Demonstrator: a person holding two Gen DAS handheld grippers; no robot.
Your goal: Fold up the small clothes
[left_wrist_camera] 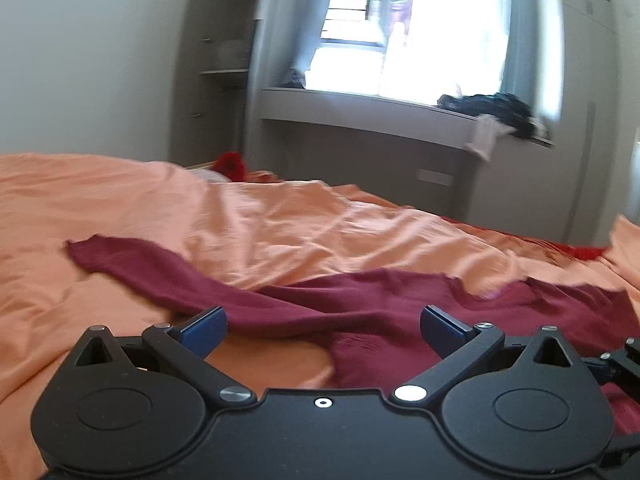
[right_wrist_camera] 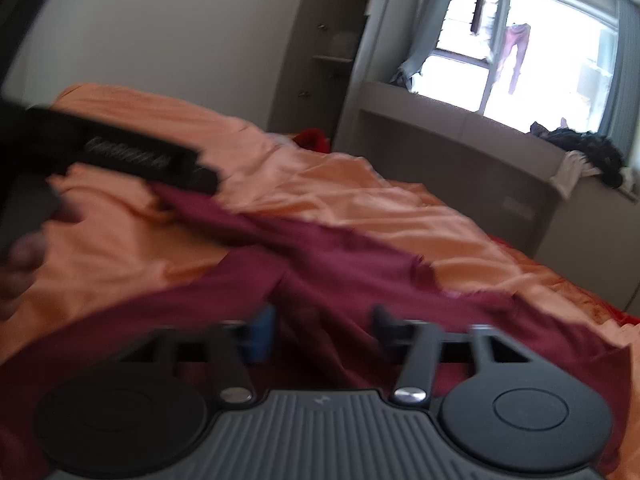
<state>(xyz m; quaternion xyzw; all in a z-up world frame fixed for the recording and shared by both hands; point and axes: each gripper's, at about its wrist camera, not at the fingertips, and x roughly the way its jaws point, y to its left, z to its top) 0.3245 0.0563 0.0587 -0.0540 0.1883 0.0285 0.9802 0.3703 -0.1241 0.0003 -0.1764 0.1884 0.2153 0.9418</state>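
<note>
A maroon long-sleeved garment [left_wrist_camera: 360,300] lies spread on the orange bed sheet [left_wrist_camera: 280,220], one sleeve [left_wrist_camera: 132,260] reaching to the left. My left gripper [left_wrist_camera: 322,316] hovers low over it, blue pads wide apart, nothing between them. In the right wrist view the same garment [right_wrist_camera: 320,248] runs across the sheet [right_wrist_camera: 360,192]. My right gripper [right_wrist_camera: 322,316] is blurred; its fingers stand apart just above the cloth, open. The left gripper's black body [right_wrist_camera: 120,148] shows at upper left over the sleeve's end, with a person's hand [right_wrist_camera: 20,264] below it.
A window ledge [left_wrist_camera: 360,108] behind the bed carries a heap of dark and white clothes [left_wrist_camera: 492,110]. Something red [left_wrist_camera: 230,164] sits at the bed's far edge. Grey shelving [left_wrist_camera: 224,72] stands left of the window. Red bedding [left_wrist_camera: 576,250] shows at the right edge.
</note>
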